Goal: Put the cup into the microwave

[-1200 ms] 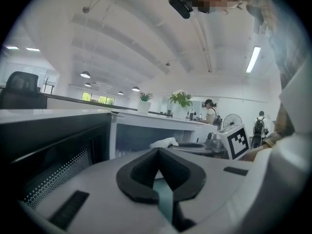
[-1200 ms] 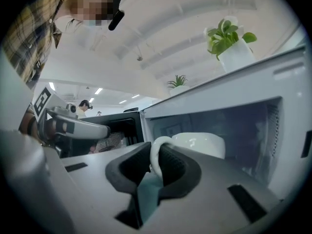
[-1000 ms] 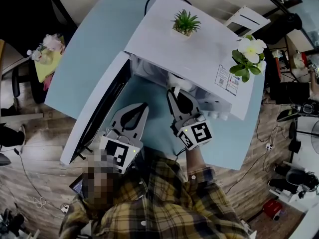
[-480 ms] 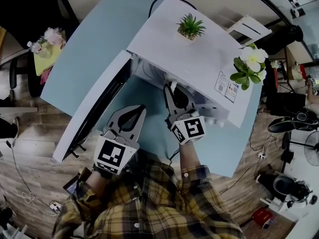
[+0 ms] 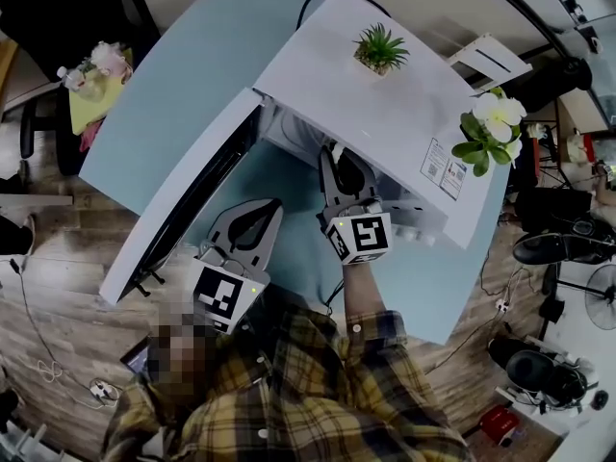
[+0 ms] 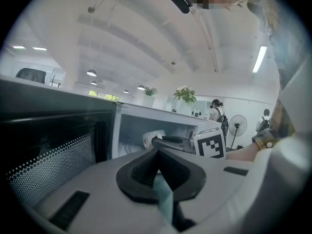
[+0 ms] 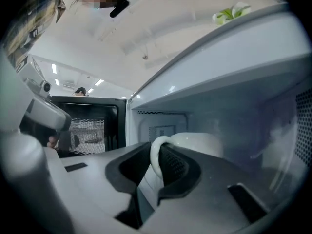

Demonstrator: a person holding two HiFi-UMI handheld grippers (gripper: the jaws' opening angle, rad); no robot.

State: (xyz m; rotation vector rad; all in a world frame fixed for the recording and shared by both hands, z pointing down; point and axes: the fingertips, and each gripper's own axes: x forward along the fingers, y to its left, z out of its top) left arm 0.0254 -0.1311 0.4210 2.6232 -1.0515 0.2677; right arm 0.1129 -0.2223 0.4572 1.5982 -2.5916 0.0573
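One white microwave [image 5: 385, 114] stands on the pale blue table [image 5: 173, 94] with its door [image 5: 183, 210] swung open. Two potted plants sit on top: a spiky green one [image 5: 379, 48] and a white-flowered one [image 5: 491, 128]. The single cup [image 7: 197, 143], plain white and rounded, is inside the cavity, and the right gripper [image 7: 157, 152] pinches its loop handle. The left gripper [image 6: 157, 151] is closed on nothing, outside near the door.
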